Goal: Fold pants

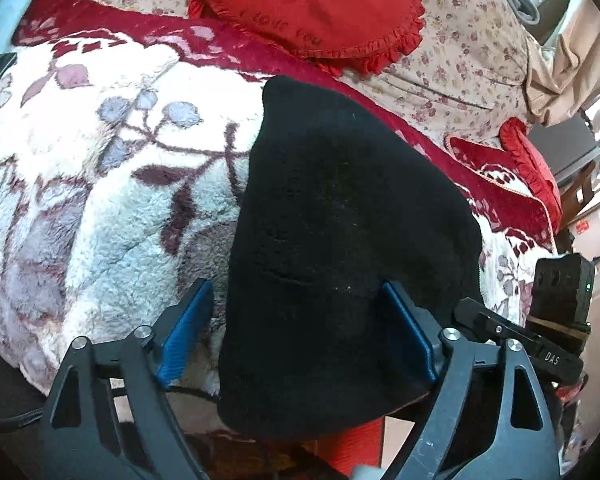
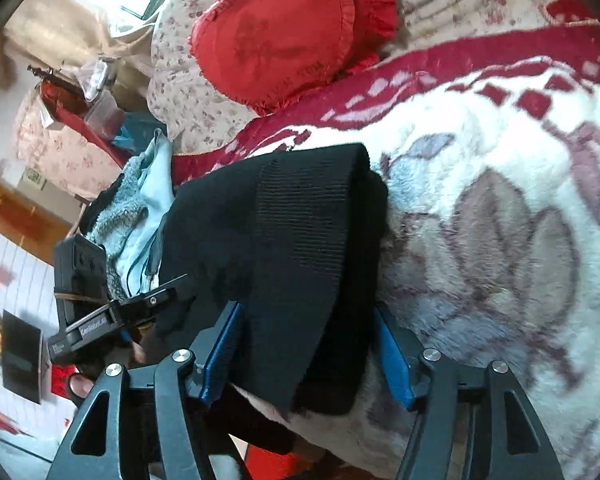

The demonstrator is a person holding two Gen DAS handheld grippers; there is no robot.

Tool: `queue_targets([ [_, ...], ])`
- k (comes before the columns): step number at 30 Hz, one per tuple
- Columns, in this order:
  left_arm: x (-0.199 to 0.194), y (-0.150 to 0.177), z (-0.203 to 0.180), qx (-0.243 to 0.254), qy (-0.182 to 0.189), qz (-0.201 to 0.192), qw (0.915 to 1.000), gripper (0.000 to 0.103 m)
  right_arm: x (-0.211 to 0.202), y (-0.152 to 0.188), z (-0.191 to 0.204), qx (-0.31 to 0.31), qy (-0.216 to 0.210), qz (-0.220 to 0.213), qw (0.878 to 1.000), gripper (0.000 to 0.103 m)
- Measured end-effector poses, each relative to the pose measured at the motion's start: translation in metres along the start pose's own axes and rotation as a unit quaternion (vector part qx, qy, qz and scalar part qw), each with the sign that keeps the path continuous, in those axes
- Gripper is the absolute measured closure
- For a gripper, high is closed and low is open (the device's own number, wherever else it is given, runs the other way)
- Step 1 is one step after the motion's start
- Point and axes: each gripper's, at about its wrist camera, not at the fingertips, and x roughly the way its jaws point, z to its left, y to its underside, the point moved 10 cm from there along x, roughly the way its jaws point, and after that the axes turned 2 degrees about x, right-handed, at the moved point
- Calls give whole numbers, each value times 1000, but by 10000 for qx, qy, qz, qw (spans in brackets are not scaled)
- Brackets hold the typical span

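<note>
Both tools, left tool (image 1: 296, 332) and right tool (image 2: 308, 352), gape wide around black knitted pants (image 1: 340, 208) on the floral fleece bed blanket (image 1: 100, 184); mid-fold, next close and lift toward 12 o'clock.

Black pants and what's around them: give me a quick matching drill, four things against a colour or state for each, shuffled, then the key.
Things:
1. black pants
2. heart-shaped cushion
3. fleece blanket
4. left gripper

Colour or state:
A. red, with a ruffled edge
B. white with mauve leaves and a dark red border
C. open, blue pads either side of the cloth
D. folded into a dark bundle on the bed

Pairs: 1-D, 2-A, 3-B, 4-C
</note>
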Motion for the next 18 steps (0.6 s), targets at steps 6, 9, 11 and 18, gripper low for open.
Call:
queue_targets([
  [6,11,7,-12,545,-188,180,9982,1,9,-6,9,-284,47,-12,9996,35],
  [9,12,7,-12,525,-242,206,9981,1,7,-6,10,-322,59,-92,9994,40],
  [11,10,7,-11,507,-262,290,9980,11,4,-5,10,-364,22,-150,9992,51],
  [18,-14,-16,-28,689,-216,46,9974,50,-10,-21,23,-642,45,-378,9972,61],
])
